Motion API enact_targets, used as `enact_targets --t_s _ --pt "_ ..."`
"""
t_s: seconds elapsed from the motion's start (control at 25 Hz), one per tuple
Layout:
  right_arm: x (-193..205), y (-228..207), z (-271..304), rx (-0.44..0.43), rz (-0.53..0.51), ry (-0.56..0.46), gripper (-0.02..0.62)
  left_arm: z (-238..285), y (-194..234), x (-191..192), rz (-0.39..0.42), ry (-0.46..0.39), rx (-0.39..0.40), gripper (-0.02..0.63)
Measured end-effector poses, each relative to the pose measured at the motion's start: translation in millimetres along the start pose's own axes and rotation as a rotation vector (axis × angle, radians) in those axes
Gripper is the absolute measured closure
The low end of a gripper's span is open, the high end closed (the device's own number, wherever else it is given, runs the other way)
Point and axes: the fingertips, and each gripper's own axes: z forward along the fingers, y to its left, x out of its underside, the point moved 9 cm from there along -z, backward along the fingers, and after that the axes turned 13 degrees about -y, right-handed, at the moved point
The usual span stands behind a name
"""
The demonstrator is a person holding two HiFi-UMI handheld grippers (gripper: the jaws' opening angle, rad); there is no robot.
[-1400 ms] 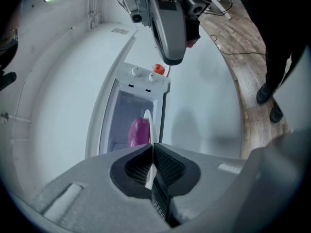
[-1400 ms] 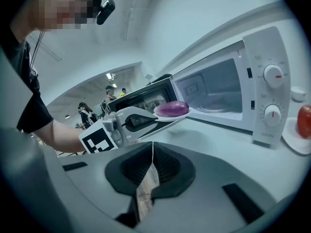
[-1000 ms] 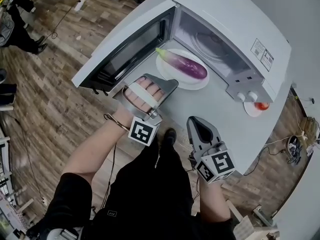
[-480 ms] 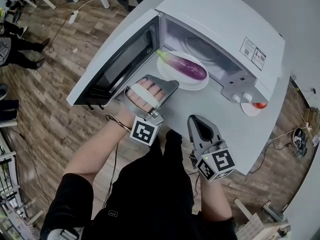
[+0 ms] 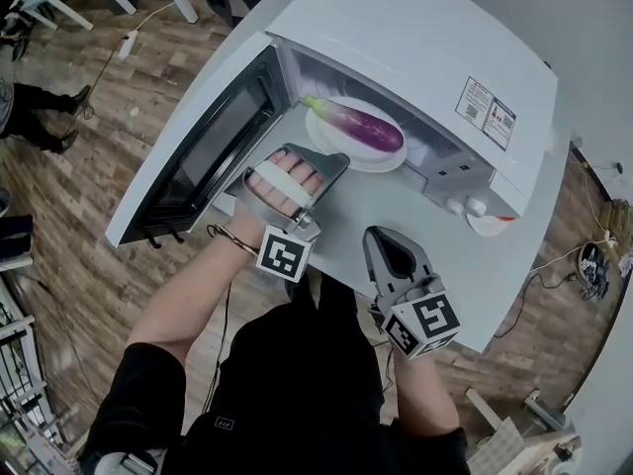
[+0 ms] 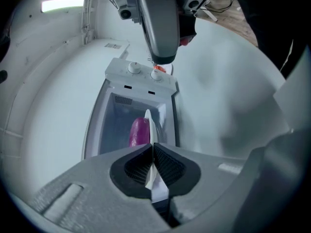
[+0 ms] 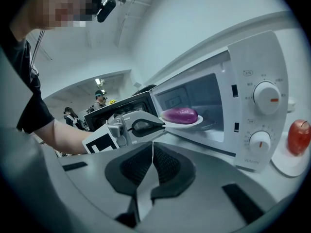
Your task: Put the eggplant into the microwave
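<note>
- Our left gripper is nearly closed, pinching the near rim of the white plate. In the left gripper view the rim sits edge-on between the pads.
- The eggplant lies lengthwise on that plate at the mouth of the microwave. We judge it part way in and not seated yet.
- The door is swung wide to the left, so the cavity is open.
- Our right gripper has its jaws together with nothing between them. It hangs over the near side of the table, well apart from the plate.
- The step in hand is sliding the plate fully inside.
- Hold the plate level, since the eggplant looks smooth and round and would likely roll on a tilt.
- Only a thin rim is gripped and the load sits out front, so we pinch firmly and move slowly.
- Push straight toward the back wall and stay off the door edge and the control-panel side.
- Set the plate flat on the cavity floor before the jaws let go.
- The red apple to the right of the microwave isn't part of this, so leave it alone.
</note>
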Motion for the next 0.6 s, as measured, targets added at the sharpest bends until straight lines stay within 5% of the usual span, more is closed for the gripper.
enact_targets --t_s 0.6 --pt "3.8 -37.0 -1.5 0.035 0.028 0.022 0.578 46.9 -10.7 12.0 -0.022 0.014 0.052 0.589"
